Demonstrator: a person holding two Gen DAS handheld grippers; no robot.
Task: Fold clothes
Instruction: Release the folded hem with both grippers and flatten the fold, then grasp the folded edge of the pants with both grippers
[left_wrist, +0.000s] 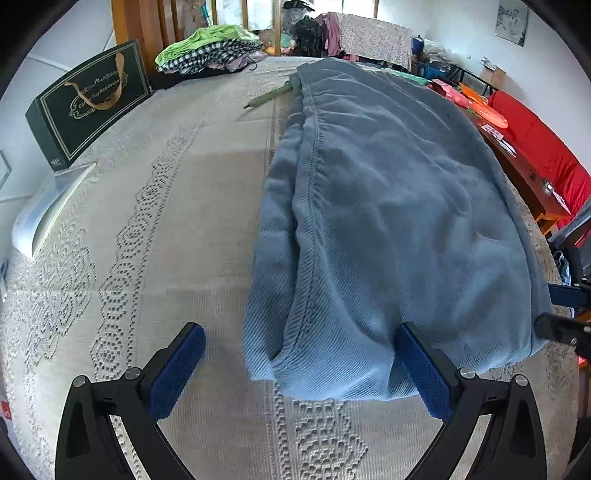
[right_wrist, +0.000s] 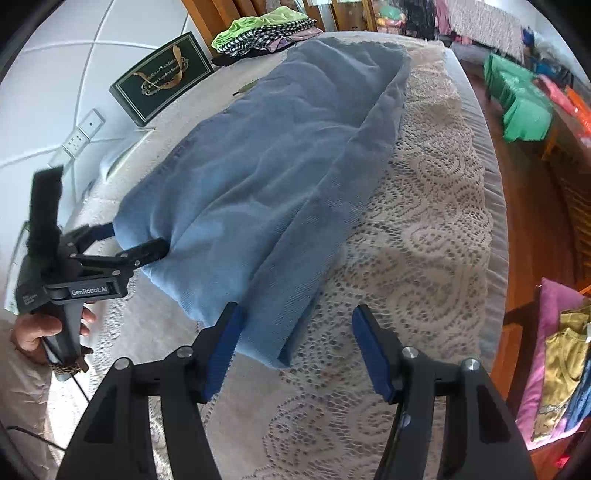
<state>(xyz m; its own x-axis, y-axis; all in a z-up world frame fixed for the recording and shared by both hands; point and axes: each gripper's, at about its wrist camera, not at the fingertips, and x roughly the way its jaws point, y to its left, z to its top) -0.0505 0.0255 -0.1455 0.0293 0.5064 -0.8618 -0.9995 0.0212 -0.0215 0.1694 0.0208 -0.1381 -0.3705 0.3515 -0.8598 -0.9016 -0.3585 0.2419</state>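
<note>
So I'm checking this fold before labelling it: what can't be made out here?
- Blue knit garment: its type; folded over itself in both views.
- Olive cord: its far end, under the garment, left wrist view.
- Black gift box: gold lettering blurred, right wrist view.
- Stacked clothes: count; overlapping, distant.

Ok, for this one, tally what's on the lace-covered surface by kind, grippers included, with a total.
Blue garment, lying flat: 1
Pile of folded clothes at the far end: 1
Dark gift box with gold lettering: 1
Olive-green stick-like item beside the garment, unclear what it is: 1
Grippers, left gripper and right gripper, both open at the garment's near edge: 2
Total: 6
</note>
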